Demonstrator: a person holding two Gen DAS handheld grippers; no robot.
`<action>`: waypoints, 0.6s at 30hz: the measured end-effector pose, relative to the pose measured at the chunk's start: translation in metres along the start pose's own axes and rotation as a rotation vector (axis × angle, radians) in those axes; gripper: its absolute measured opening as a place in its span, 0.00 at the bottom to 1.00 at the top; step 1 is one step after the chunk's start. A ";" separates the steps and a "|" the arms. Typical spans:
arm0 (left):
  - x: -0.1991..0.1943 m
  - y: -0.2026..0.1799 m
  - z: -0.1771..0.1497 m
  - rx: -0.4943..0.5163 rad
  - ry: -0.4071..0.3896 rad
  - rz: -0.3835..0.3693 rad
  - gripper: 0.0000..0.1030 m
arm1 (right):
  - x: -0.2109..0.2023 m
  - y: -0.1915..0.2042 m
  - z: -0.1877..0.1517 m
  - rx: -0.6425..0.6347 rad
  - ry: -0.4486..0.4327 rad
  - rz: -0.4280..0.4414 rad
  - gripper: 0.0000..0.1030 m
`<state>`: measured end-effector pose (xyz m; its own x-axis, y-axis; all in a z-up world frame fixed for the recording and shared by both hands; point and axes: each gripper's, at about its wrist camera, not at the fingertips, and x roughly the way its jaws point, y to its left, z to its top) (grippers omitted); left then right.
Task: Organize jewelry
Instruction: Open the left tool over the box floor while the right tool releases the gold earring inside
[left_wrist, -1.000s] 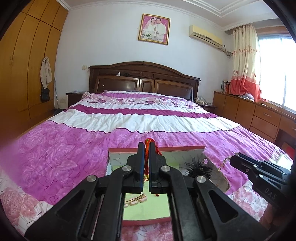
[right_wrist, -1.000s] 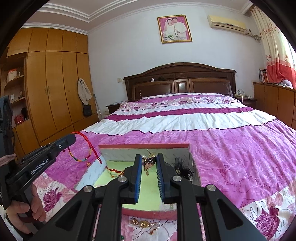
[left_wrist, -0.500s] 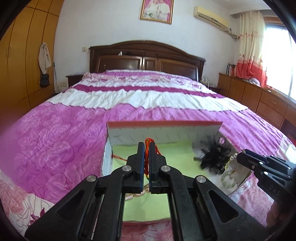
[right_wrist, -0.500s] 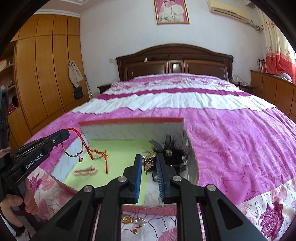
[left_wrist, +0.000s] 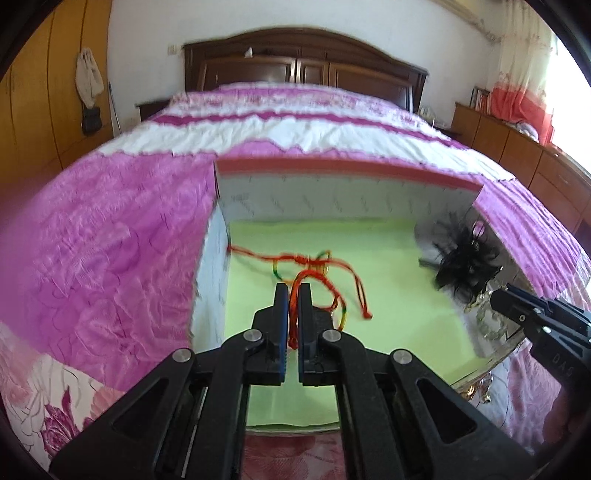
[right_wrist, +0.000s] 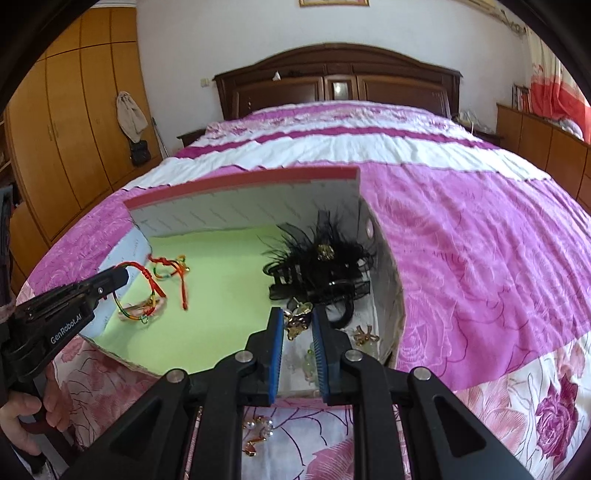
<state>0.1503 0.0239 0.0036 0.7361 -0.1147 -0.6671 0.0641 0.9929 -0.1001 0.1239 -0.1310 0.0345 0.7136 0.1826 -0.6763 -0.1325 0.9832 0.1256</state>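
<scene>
An open box (left_wrist: 332, 173) with a light green floor lies on the bed. My left gripper (left_wrist: 293, 295) is shut on a red cord bracelet (left_wrist: 295, 306) and holds it low over the box's left part; it also shows in the right wrist view (right_wrist: 122, 275). A second red cord bracelet (left_wrist: 295, 260) lies on the green floor. My right gripper (right_wrist: 298, 321) is shut on a gold ornament (right_wrist: 298, 320) over the box's right part, just in front of a black feather hair clip (right_wrist: 321, 266).
Small clear and gold pieces (right_wrist: 364, 338) lie in the box's right corner. More jewelry (right_wrist: 258, 432) lies on the bedspread in front of the box. A wardrobe (right_wrist: 66, 122) stands on the left, drawers (left_wrist: 517, 155) on the right.
Both grippers have come down and forward into the box. The red bracelet has sunk from above the box's edge to just over the green floor. The gold ornament has neared the feather clip.
</scene>
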 end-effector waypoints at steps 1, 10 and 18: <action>0.005 0.000 -0.001 -0.004 0.037 -0.005 0.00 | 0.001 -0.001 0.000 0.002 0.008 0.001 0.18; 0.007 -0.016 -0.004 0.044 0.123 -0.028 0.26 | -0.002 -0.002 0.005 0.040 0.041 0.029 0.39; -0.011 -0.016 0.000 0.024 0.100 -0.041 0.33 | -0.019 -0.001 0.008 0.059 0.009 0.065 0.46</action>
<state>0.1410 0.0089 0.0120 0.6618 -0.1567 -0.7332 0.1101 0.9876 -0.1117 0.1163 -0.1356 0.0533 0.6984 0.2463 -0.6720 -0.1374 0.9676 0.2119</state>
